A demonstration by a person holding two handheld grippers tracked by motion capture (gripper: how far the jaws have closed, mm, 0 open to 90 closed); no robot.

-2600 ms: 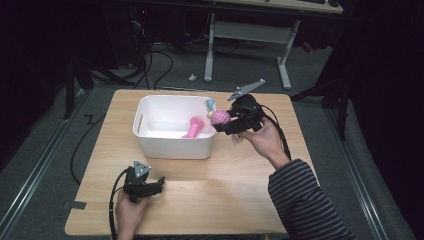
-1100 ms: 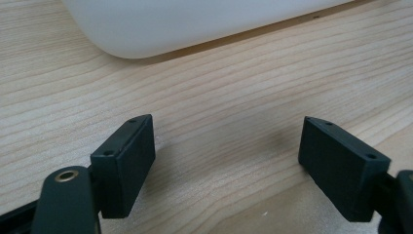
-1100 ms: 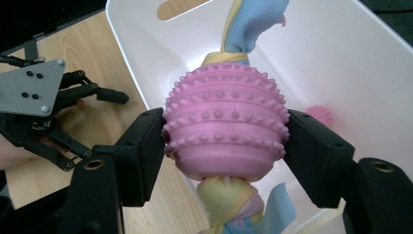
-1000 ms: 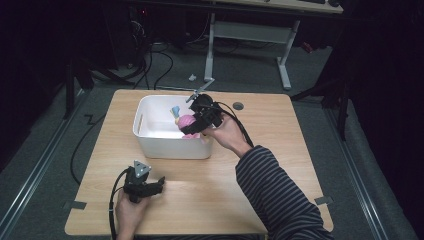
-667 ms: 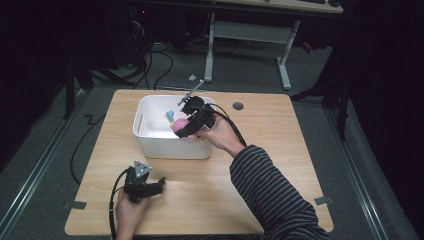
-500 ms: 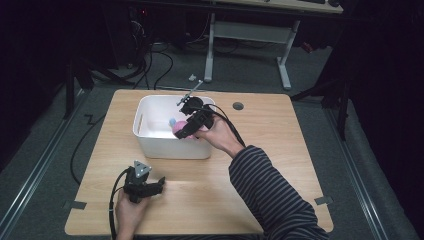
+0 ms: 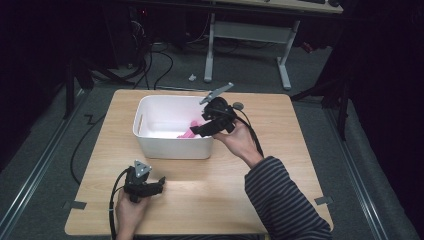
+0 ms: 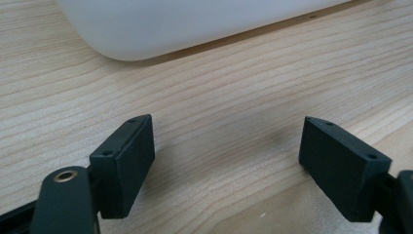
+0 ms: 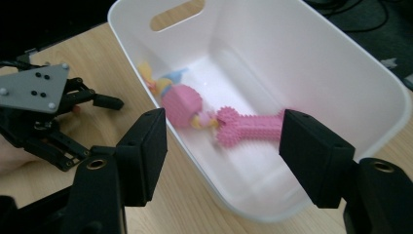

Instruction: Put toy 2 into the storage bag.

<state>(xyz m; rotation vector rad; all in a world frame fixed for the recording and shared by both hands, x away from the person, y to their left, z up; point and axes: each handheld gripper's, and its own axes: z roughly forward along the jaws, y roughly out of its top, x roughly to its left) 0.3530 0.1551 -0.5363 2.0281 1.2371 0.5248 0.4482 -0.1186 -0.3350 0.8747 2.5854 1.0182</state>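
Two toys lie on the floor of the white bin, which stands on the wooden table: a pink knobbly bone-shaped toy and, touching its near end, a pink, yellow and pale blue toy. In the high view a patch of pink shows against the bin's inner right side.

Right gripper hangs over the bin's right-hand rim, held in the person's right hand, sleeve striped. Its jaws have just been closing, yet in the right gripper view they stand visibly apart with nothing gripped; the bone toy lies well below, seen through the gap, untouched by either pad.

Left gripper rests low on the table in front of the bin, toward the bin's front-left corner, held in the left hand. Jaws spread wide, bare wood between them, nothing held. Bin's outer wall sits just ahead of the jaws, not touching.

Bin has an oval handle slot in its end wall. No brand, label or lettering can be read on the bin, toys or grippers.
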